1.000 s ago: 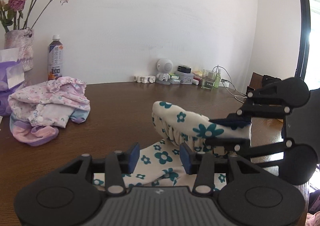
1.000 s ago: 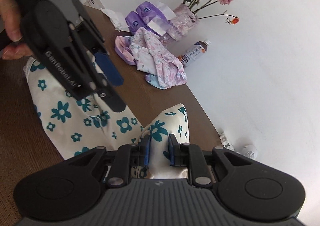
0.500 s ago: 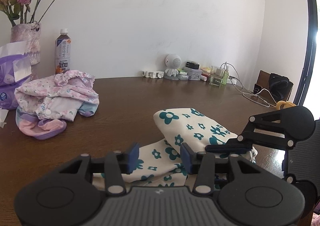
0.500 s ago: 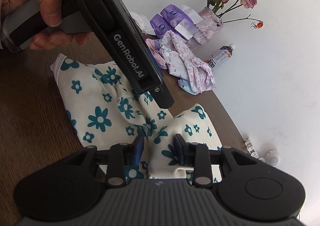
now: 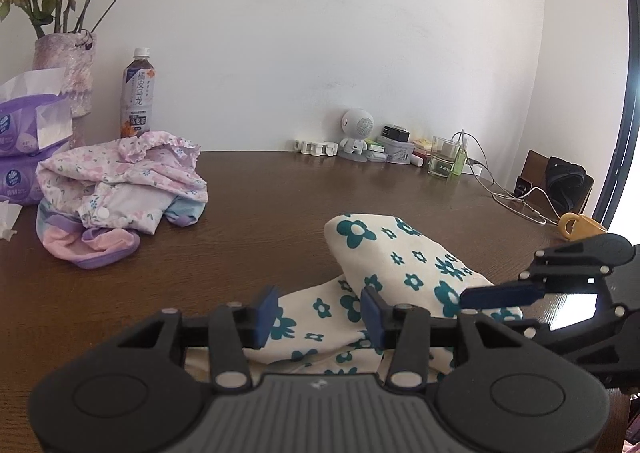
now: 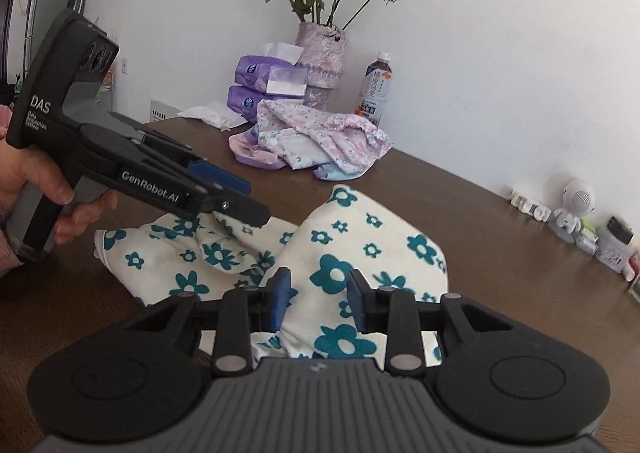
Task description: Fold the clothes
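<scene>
A cream garment with teal flowers (image 5: 400,253) lies on the dark wooden table (image 5: 260,213), one end folded over into a thick flap (image 6: 360,237). My left gripper (image 5: 319,313) is open just above the garment's near part, its blue pads clear of the cloth. In the right wrist view the left gripper (image 6: 252,201) hovers over the garment's left half, held by a hand (image 6: 24,189). My right gripper (image 6: 319,299) hangs over the flap's near edge. Its jaws are closing, cloth shows in the gap, and the pads do not press it. From the left wrist view the right gripper (image 5: 476,305) is at the right.
A pile of pink floral clothes (image 5: 120,189) lies at the back left, with a drink bottle (image 5: 138,93), a vase of roses (image 5: 64,73) and purple tissue packs (image 5: 24,121) behind it. Along the wall stand a small white figure (image 5: 356,133), a glass (image 5: 444,157) and cables (image 5: 516,205).
The right gripper has let go of the raised fold and rolled level; its jaws stand wider than a second ago. The flap now lies flat on the garment. The left gripper barely moved.
</scene>
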